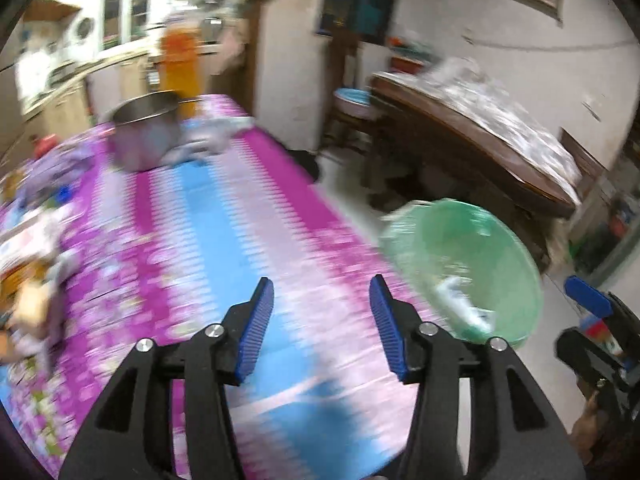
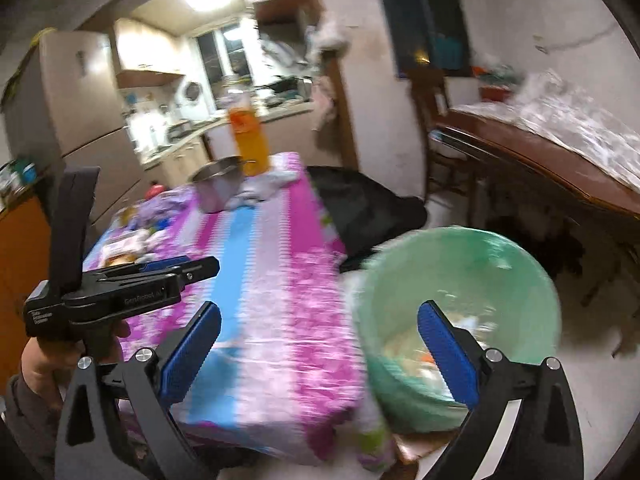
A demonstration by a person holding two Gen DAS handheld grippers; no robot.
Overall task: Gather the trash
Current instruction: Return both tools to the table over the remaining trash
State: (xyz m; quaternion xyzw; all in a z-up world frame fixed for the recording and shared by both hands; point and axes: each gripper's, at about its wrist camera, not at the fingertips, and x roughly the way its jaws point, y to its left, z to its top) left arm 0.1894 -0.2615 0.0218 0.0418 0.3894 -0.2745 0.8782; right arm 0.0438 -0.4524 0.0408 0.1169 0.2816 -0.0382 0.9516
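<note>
A green-lined bin point(image 1: 460, 268) point(image 2: 460, 308) stands beside the table's right edge with scraps of trash point(image 2: 420, 356) inside. My left gripper point(image 1: 320, 324) is open and empty over the pink and blue tablecloth point(image 1: 224, 240); it also shows in the right wrist view point(image 2: 176, 268). My right gripper point(image 2: 320, 344) is open and empty, its right finger over the bin; it shows at the right edge of the left wrist view point(image 1: 592, 304). Loose wrappers and papers point(image 1: 32, 248) point(image 2: 128, 244) lie at the table's left side. Both views are blurred.
A steel pot point(image 1: 144, 136) point(image 2: 220, 188), an orange bottle point(image 2: 248, 140) and a crumpled cloth point(image 1: 208, 140) sit at the table's far end. A dark wooden table point(image 1: 480, 148) point(image 2: 540, 164) stands to the right. A black bag point(image 2: 360, 204) lies on the floor.
</note>
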